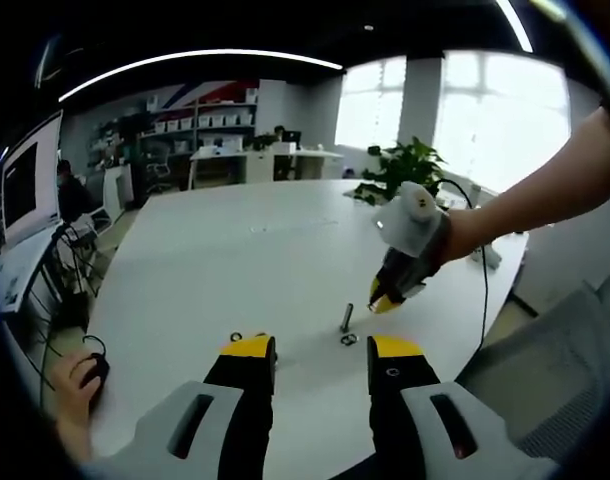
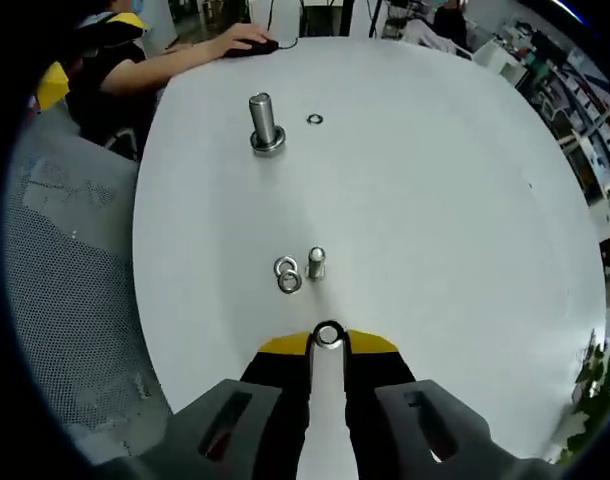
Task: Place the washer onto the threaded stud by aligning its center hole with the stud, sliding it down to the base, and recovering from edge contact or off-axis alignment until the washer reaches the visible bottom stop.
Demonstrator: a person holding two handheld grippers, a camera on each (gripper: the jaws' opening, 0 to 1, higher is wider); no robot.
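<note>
My right gripper is shut on a small metal washer, held at the jaw tips just short of a short threaded stud that stands upright on the white table. Two loose washers lie touching each other just left of that stud. In the left gripper view the same stud stands ahead, washers lie at its foot, and the right gripper hangs just right of it. My left gripper is open with nothing between its jaws.
A taller stud with a ring at its base stands farther off, with a single washer beside it. A person's hand rests on a mouse at the table's far edge. A mesh chair stands left of the table.
</note>
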